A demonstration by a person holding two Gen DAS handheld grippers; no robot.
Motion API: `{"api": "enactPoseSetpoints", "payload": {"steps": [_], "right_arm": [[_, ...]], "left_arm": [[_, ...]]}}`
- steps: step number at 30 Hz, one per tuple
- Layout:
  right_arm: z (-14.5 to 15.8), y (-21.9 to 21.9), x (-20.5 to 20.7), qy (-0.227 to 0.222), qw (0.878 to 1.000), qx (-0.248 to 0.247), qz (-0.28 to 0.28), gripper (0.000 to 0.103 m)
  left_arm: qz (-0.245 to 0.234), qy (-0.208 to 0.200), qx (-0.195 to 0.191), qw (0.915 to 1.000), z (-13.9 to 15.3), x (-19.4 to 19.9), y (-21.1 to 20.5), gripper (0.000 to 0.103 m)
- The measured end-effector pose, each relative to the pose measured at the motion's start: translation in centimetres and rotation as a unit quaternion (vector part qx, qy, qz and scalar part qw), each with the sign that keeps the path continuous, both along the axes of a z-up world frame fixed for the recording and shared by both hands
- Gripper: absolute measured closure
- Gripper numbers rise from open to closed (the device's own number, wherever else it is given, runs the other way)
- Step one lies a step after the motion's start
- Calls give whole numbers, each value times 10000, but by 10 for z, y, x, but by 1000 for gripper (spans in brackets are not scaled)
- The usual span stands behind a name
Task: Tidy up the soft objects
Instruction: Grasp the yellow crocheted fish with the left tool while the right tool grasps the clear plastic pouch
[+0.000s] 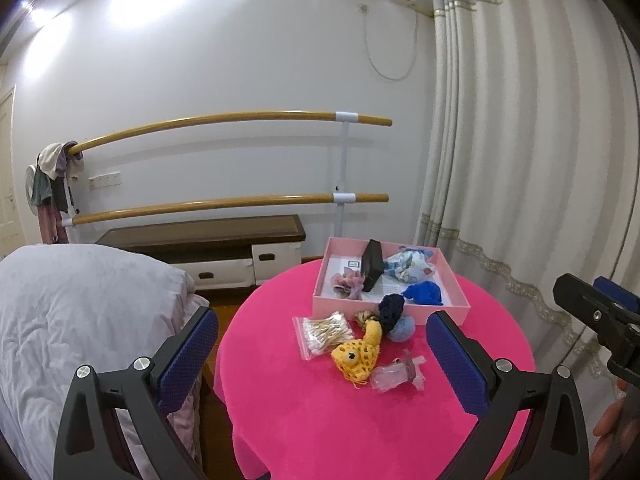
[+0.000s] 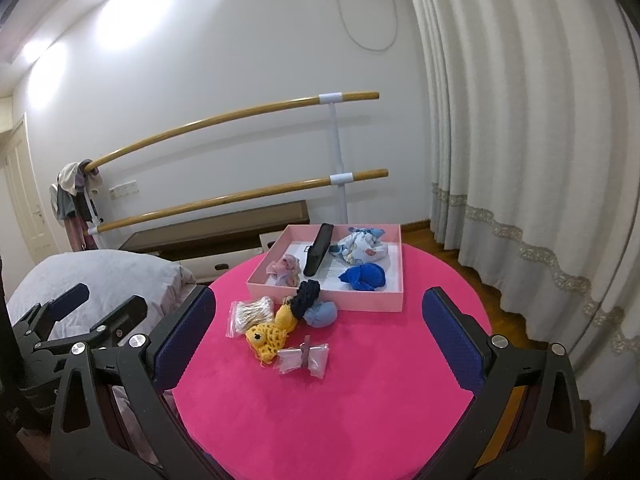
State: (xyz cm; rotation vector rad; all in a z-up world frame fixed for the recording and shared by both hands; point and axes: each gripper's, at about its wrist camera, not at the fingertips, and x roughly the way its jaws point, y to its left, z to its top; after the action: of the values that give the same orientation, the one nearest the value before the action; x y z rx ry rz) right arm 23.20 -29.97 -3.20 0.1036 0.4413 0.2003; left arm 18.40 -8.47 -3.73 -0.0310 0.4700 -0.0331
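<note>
Both grippers hover near the pink table's (image 2: 340, 420) edge, left gripper (image 1: 322, 344) and right gripper (image 2: 320, 330) each spread wide and empty — the reach stage. The yellow crochet toy (image 2: 267, 338) lies mid-table, just near of the pink box (image 2: 324, 299); next, one must descend and pinch it gently.

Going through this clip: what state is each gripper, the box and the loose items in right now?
Left gripper: open, empty, above the table.
Right gripper: open, empty.
Pink box: lidless, partly filled.
Black case: tilted inside the box.
Royal blue cloth: bunched, in the box.
Yellow crochet toy: on the table, outside the box.
Cotton swab bag: lying flat on the table.
</note>
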Motion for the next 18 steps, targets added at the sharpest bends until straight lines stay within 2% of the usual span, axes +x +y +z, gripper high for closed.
{"api": "enactPoseSetpoints", "payload": {"steps": [7, 18], "right_arm": [[-24, -8, 21, 400, 9992, -48, -69, 0], [-103, 6, 74, 1471, 9887, -183, 216, 0]], "left_arm": [[164, 284, 21, 9995, -23, 18, 11, 0], [220, 1076, 88, 9939, -66, 71, 17, 0]]}}
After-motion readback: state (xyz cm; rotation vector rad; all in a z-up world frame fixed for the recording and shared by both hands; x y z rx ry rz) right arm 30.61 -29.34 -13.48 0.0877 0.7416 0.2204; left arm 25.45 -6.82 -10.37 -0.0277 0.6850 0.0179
